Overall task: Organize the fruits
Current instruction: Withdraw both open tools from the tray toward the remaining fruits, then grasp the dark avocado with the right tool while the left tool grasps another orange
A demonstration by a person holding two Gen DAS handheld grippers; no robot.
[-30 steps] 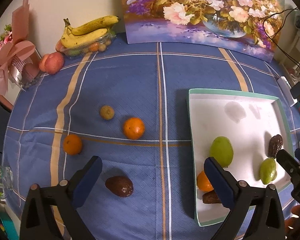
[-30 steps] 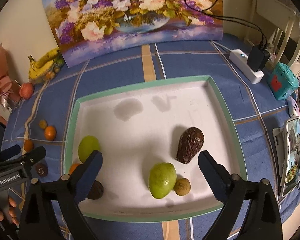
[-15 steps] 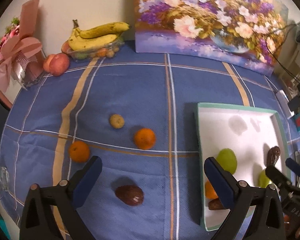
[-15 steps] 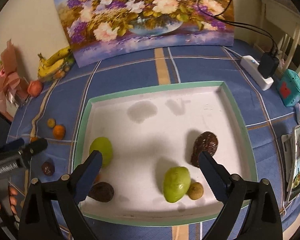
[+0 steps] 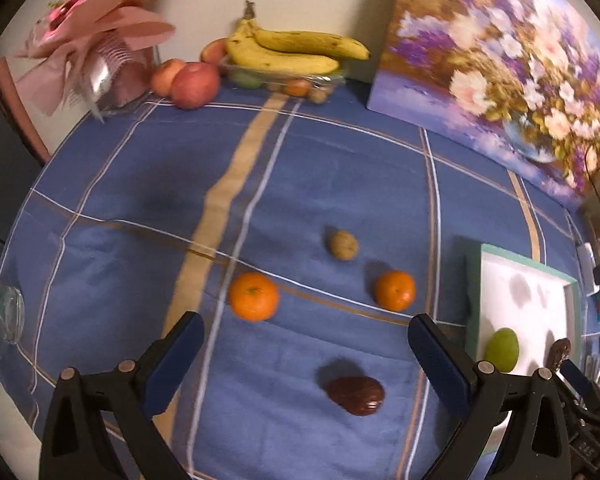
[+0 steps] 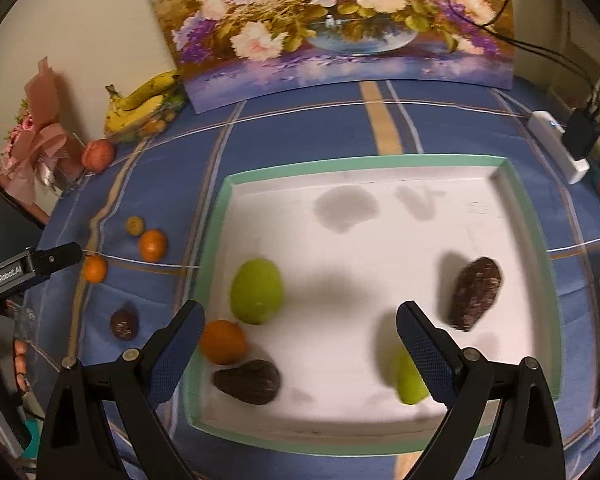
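Note:
My left gripper (image 5: 304, 354) is open and empty above the blue cloth. Just ahead of it lie a dark brown avocado (image 5: 355, 395), two oranges (image 5: 254, 296) (image 5: 395, 290) and a small brownish fruit (image 5: 342, 245). My right gripper (image 6: 298, 338) is open and empty over the near edge of the white tray (image 6: 420, 160). The tray holds a green fruit (image 6: 256, 291), an orange (image 6: 222, 342), a dark avocado (image 6: 247, 381), another dark avocado (image 6: 475, 293) and a second green fruit (image 6: 410, 380) partly hidden by my right finger.
Bananas (image 5: 296, 54) on a clear box and apples (image 5: 194, 85) sit at the back edge. A flower painting (image 6: 340, 24) leans on the wall. A pink bouquet (image 5: 92, 40) stands back left, a glass jar (image 5: 0, 314) at the left, a power strip (image 6: 556, 148) at the right.
My left gripper has swung left, away from the tray, towards the loose fruit on the cloth. My right gripper has shifted left over the tray. Both stayed open.

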